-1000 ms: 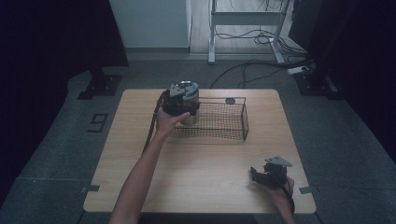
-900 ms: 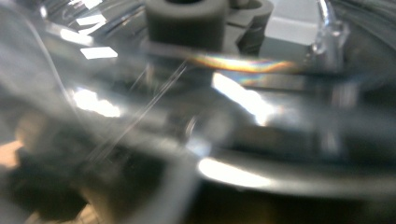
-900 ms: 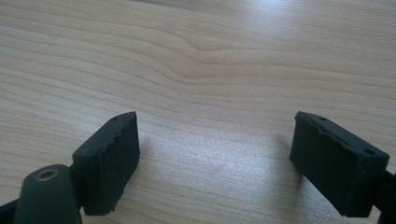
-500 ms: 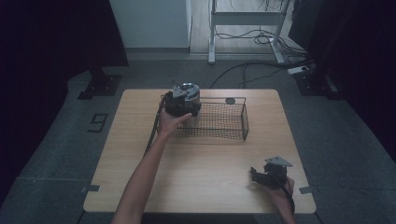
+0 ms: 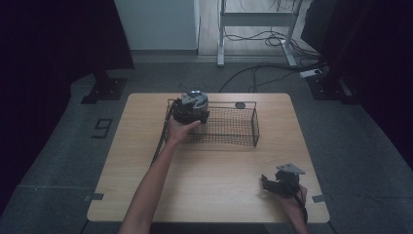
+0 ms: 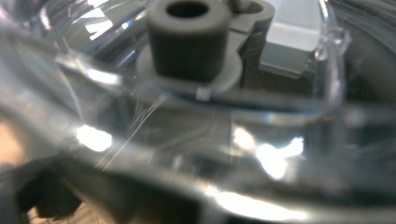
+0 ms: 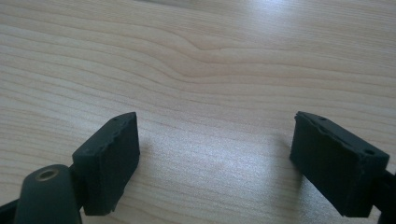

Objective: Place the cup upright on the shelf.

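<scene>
**Clear container going down into the wire basket**

The left gripper point(image 5: 192, 109) holds a round container of clear plastic with a grey hub and lid fitting point(image 5: 195, 101) over the left end of the black wire-mesh basket point(image 5: 246, 127); in the left gripper view the container point(image 6: 196, 93) sits hard against the lens, its grey cylindrical hub point(image 6: 189, 39) plain and its clear wall full of glare; the jaws themselves are lost behind that wall, yet the high view shows the piece carried at the front of the gripper, so I judge the tongs clamped on it, standing fairly wide around its rim; whether the base already touches the basket floor I cannot tell.

The right gripper point(image 7: 231, 158) rests near the near right corner of the light wooden table point(image 5: 146, 195), well apart from the basket; its black pads point(image 7: 109, 161) stand wide with nothing but bare wood between them.

The step in hand looks like placing; the next move calls for settling the container upright on the mesh, clear of the basket's left wall, then parting the jaws and lifting straight out so the rim does not catch.
</scene>
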`<action>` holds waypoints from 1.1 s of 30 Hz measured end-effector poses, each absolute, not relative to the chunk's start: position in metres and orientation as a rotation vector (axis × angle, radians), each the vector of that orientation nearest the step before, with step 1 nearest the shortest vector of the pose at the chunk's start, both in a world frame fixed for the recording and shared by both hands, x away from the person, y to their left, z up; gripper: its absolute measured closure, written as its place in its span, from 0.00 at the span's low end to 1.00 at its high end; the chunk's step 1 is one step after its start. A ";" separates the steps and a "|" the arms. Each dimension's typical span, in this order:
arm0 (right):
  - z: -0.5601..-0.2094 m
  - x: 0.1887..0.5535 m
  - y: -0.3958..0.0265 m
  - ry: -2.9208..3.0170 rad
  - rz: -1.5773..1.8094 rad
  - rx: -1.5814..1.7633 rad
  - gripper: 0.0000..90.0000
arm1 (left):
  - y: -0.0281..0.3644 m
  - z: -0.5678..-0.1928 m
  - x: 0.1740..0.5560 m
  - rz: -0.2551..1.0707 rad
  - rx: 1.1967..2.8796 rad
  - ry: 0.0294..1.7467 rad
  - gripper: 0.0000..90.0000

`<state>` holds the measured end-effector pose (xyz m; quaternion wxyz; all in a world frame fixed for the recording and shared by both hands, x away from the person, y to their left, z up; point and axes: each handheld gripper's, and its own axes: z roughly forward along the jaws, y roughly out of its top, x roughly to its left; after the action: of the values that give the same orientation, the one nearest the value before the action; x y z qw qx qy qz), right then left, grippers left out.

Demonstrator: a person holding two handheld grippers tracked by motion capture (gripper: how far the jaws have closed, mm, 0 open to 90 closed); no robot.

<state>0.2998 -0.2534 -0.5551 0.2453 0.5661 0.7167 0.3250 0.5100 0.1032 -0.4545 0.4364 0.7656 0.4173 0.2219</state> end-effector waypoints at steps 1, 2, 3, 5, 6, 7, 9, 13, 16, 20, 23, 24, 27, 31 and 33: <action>-0.555 0.300 -0.253 1.957 0.887 1.545 0.17 | 0.103 -0.455 0.510 0.552 1.904 1.042 0.04; -0.555 0.300 -0.253 1.956 0.887 1.544 0.17 | 0.103 -0.456 0.510 0.550 1.904 1.043 0.04; -0.555 0.300 -0.253 1.957 0.887 1.545 0.17 | 0.103 -0.457 0.510 0.548 1.905 1.045 0.04; -0.555 0.300 -0.253 1.957 0.887 1.545 0.17 | 0.102 -0.460 0.511 0.546 1.909 1.049 0.04; -0.555 0.300 -0.254 1.957 0.888 1.545 0.17 | 0.102 -0.461 0.511 0.544 1.910 1.053 0.04; -0.555 0.300 -0.254 1.957 0.888 1.545 0.17 | 0.102 -0.461 0.511 0.544 1.910 1.053 0.04; -0.555 0.300 -0.254 1.958 0.889 1.544 0.17 | 0.100 -0.465 0.511 0.541 1.919 1.059 0.04; -0.555 0.299 -0.254 1.960 0.889 1.541 0.17 | 0.097 -0.471 0.511 0.543 1.940 1.068 0.04; -0.555 0.299 -0.254 1.961 0.889 1.541 0.17 | 0.096 -0.475 0.511 0.545 1.959 1.073 0.04; -0.555 0.299 -0.254 1.961 0.888 1.541 0.17 | 0.098 -0.478 0.510 0.542 1.944 1.081 0.04; -0.555 0.299 -0.254 1.960 0.887 1.541 0.17 | 0.100 -0.478 0.510 0.537 1.941 1.085 0.04; -0.555 0.299 -0.254 1.960 0.887 1.541 0.17 | 0.100 -0.478 0.509 0.540 1.936 1.089 0.04; -0.555 0.299 -0.254 1.959 0.889 1.540 0.17 | 0.099 -0.478 0.507 0.557 1.930 1.091 0.04; -0.555 0.299 -0.254 1.960 0.888 1.540 0.17 | 0.098 -0.476 0.505 0.564 1.928 1.091 0.03; -0.555 0.299 -0.254 1.960 0.888 1.539 0.17 | 0.099 -0.476 0.505 0.561 1.926 1.089 0.02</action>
<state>0.2986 -0.2539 -0.5552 0.2453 0.5640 0.7182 0.3254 0.5052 0.0986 -0.4757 0.4165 0.7671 0.4338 0.2234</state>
